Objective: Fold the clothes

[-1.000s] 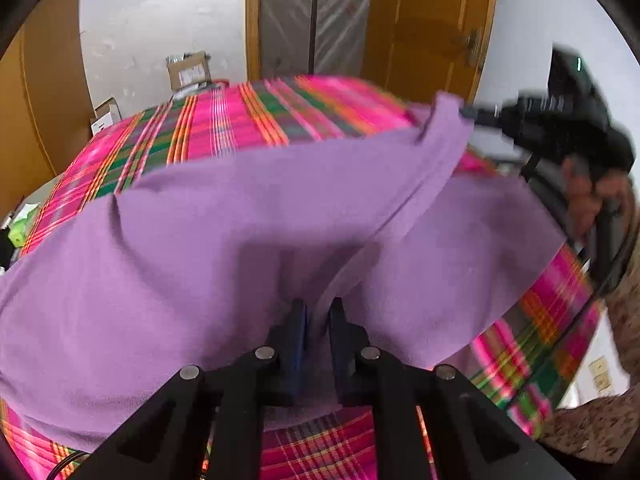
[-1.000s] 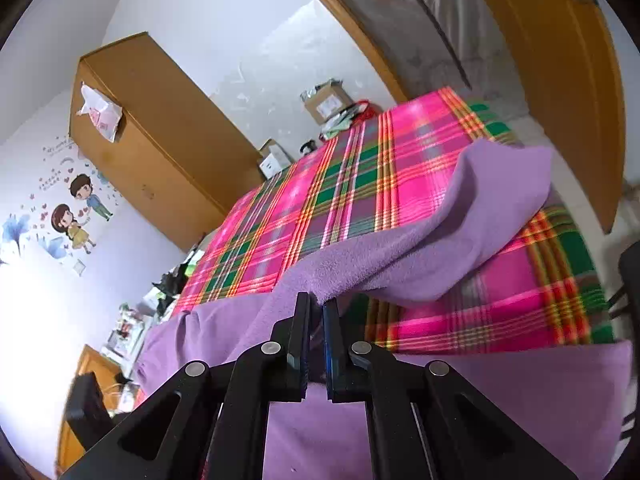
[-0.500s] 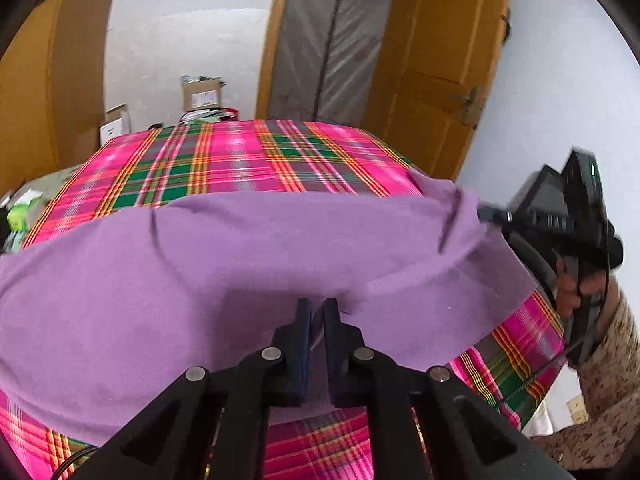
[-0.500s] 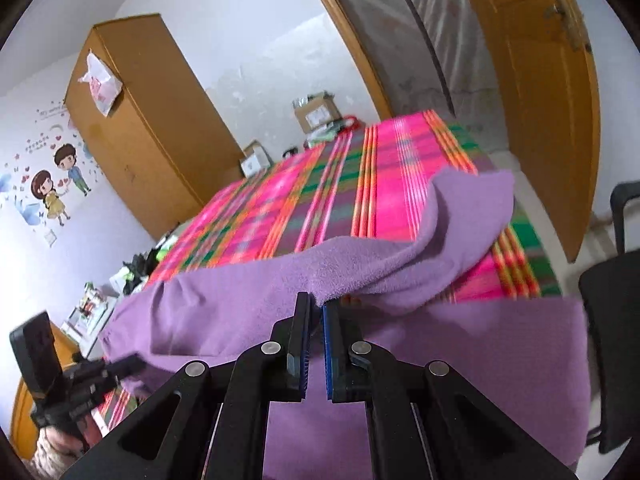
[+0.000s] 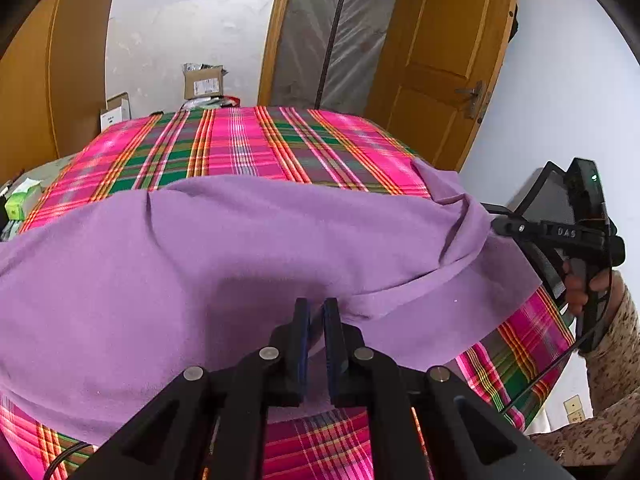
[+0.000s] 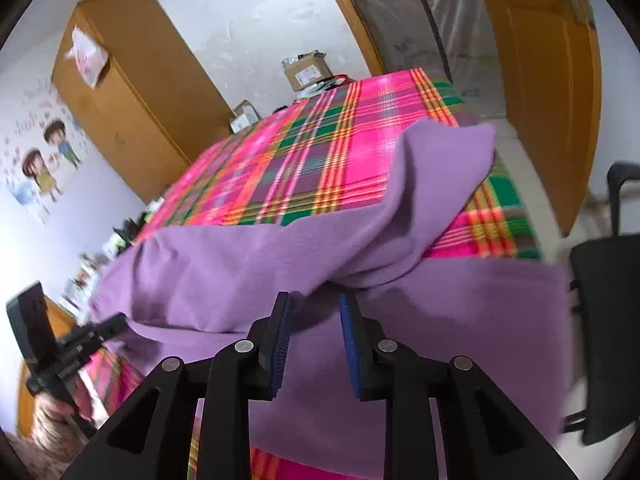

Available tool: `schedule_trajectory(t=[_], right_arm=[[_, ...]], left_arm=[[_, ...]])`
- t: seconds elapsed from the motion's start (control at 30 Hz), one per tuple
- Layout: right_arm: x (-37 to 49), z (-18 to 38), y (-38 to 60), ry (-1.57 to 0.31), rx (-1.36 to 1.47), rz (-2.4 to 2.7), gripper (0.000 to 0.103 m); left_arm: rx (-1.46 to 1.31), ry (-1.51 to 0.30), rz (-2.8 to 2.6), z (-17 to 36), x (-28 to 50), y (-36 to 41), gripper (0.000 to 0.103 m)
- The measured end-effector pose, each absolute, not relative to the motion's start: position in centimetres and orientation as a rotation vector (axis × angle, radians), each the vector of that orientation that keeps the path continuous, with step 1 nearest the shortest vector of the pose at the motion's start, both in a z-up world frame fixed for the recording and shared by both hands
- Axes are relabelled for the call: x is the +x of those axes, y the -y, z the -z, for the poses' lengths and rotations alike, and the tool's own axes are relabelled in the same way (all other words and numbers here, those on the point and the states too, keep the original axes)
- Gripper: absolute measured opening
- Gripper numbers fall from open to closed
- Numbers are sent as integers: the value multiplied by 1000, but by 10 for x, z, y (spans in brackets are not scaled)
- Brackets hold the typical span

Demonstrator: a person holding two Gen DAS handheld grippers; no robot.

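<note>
A purple garment [image 5: 240, 248] lies folded over on itself on the table with a pink plaid cover [image 5: 240, 148]. My left gripper [image 5: 315, 308] is shut on the near edge of the folded layer, with cloth pinched between its pads. In the right wrist view the same garment [image 6: 224, 272] has its upper layer draped over the lower one. The jaws of my right gripper [image 6: 315, 304] are opening, and the fold's edge lies just beyond the blue pads [image 6: 280, 332], no longer pressed. That right gripper [image 5: 496, 226] also shows at the garment's right corner, and the left gripper [image 6: 116, 326] at lower left.
An orange wooden door [image 5: 440, 60] and a plastic-covered doorway stand behind the table. Cardboard boxes [image 5: 202, 82] sit past the far edge. A wooden wardrobe [image 6: 132, 92] fills the left wall. A black chair [image 6: 608, 320] stands at the table's right side.
My right gripper's jaws have parted and let go of the fold it was pinching. The raised layer has sunk down onto the lower layer. The left gripper stays clamped on the cloth.
</note>
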State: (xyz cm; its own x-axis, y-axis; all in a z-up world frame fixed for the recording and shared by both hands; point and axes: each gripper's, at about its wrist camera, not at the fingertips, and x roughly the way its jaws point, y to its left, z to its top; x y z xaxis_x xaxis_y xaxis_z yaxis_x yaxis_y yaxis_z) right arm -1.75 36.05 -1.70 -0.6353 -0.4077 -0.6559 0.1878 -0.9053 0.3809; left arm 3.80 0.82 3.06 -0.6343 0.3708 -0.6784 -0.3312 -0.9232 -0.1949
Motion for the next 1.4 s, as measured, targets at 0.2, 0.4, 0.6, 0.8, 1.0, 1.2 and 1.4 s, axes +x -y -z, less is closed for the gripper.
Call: schedule_trajectory(t=[0.2, 0.4, 0.6, 0.8, 1.0, 1.2, 1.4], right_arm=[[-39, 7, -373, 359, 1124, 2608, 27], [-83, 4, -379, 306, 1139, 2686, 34], [-122, 7, -378, 247, 1188, 2696, 34], [-153, 16, -366, 149, 1240, 2686, 34], [-182, 25, -354, 77, 1316, 2663, 34], [-198, 36, -354, 53, 1425, 2705, 21], [-188, 27, -364, 73, 1377, 2724, 4]], left_arm=[[-1110, -6, -2498, -24, 38, -22, 21], [-1159, -36, -2486, -16, 32, -27, 23], [-1167, -15, -2491, -14, 27, -26, 23], [-1188, -16, -2491, -12, 23, -27, 23], [-1205, -23, -2493, -11, 21, -29, 23], [-1214, -20, -2496, -12, 19, -30, 23], [-1219, -28, -2503, -11, 18, -32, 23]])
